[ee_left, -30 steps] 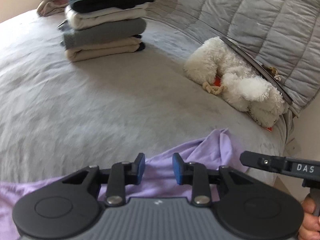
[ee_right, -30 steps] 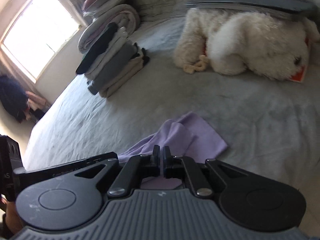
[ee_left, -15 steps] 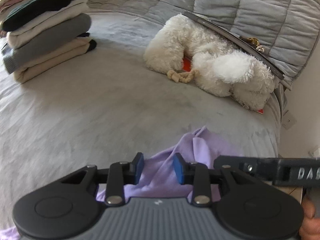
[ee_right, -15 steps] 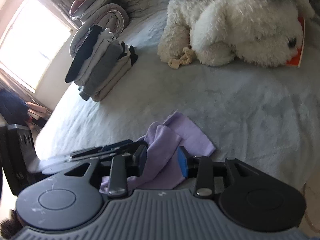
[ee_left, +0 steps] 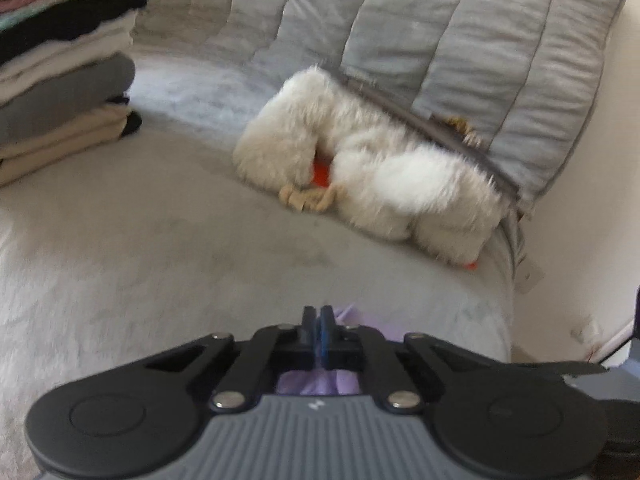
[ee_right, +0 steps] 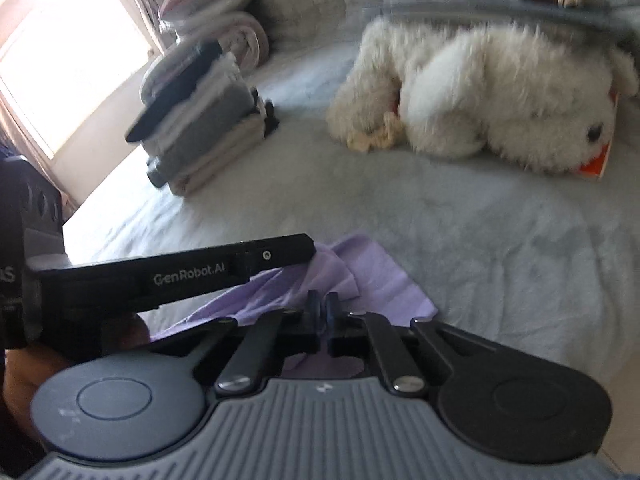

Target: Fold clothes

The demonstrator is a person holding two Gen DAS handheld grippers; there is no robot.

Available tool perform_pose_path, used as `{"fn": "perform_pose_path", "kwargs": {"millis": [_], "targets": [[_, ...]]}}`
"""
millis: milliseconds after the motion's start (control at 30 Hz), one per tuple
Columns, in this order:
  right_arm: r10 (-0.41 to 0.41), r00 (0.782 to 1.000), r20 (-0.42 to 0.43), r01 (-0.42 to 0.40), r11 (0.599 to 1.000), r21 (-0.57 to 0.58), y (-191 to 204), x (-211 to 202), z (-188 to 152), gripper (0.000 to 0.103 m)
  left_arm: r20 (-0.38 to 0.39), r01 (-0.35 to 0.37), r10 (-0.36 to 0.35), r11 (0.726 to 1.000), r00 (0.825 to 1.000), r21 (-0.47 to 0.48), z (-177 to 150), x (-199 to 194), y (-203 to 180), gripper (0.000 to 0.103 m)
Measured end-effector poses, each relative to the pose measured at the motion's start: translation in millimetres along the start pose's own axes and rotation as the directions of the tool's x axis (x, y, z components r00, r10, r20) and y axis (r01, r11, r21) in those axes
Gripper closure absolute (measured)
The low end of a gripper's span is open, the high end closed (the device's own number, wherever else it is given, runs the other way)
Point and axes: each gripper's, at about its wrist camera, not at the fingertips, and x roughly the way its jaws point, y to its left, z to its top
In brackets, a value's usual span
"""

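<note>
Grey bed [ee_right: 500, 240], rumpled lilac garment [ee_right: 372, 280], fingers of left gripper [ee_left: 318, 320] and right gripper [ee_right: 322, 306] both clamped on it

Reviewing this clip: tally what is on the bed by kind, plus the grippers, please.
Lilac garment, loose, pinched by both grippers: 1
Stacks of folded clothes: 1
Rolled or folded bedding piles behind the stack: 1
White plush dog: 1
Grippers, left gripper and right gripper, both shut: 2
Total: 6

Open bed [ee_left: 160, 248] ahead; plush dog [ee_left: 372, 172] right, folded stack [ee_left: 60, 92] left.
</note>
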Motion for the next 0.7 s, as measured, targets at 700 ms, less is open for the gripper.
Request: {"fn": "perform_pose_path", "kwargs": {"millis": [700], "targets": [[-0.058,0.996,-0.069,0.062,0.997,0.052,-19.7,0.8,6.2,0.100,0.004,-0.182,0.182,0.980,0.983,0.083,12.7,22.9,-7.5,0.103]]}}
